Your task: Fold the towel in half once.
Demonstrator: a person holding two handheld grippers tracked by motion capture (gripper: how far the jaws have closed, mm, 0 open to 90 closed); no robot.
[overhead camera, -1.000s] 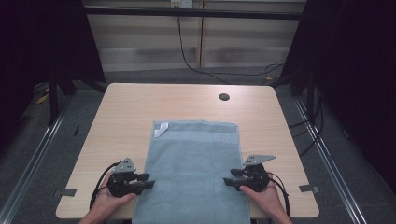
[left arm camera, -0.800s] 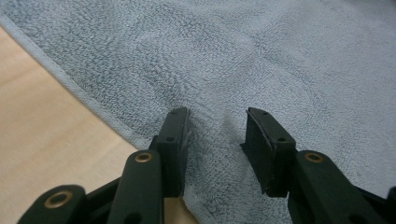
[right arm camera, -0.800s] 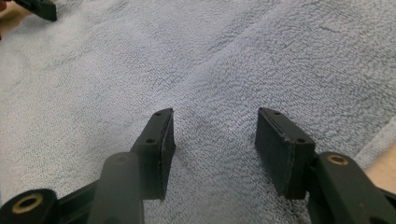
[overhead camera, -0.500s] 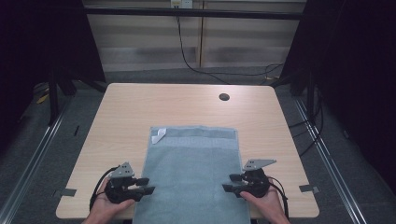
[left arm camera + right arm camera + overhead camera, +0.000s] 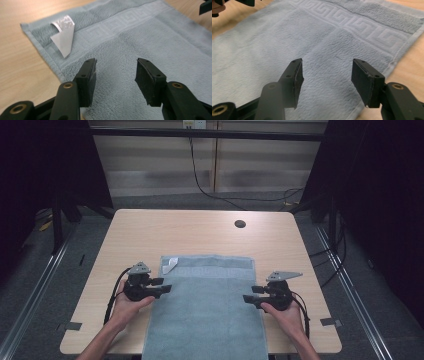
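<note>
While both jaws have just been opening with nothing pinched between them, the left hand-held gripper (image 5: 161,285) and right hand-held gripper (image 5: 253,296) sit at opposite long edges of the towel (image 5: 206,310), jaws spread, each pointing inward at it. Towel lies flat on the surface (image 5: 150,235), long axis running from the person outward; near end hangs over the front edge, far end with the patterned band (image 5: 117,23) and white tag (image 5: 170,265) lies about mid-surface. Left jaws hover over the towel's left border just short of the tag corner, so the left hand is nearer the far corners; right jaws sit a bit lower along the right border. Pads look clear of the cloth in both gripper views. Plenty of bare wood past the far end and on both sides; small dark hole (image 5: 240,224) well beyond the towel. Likely next: re-grip along the side edges or far corners.
</note>
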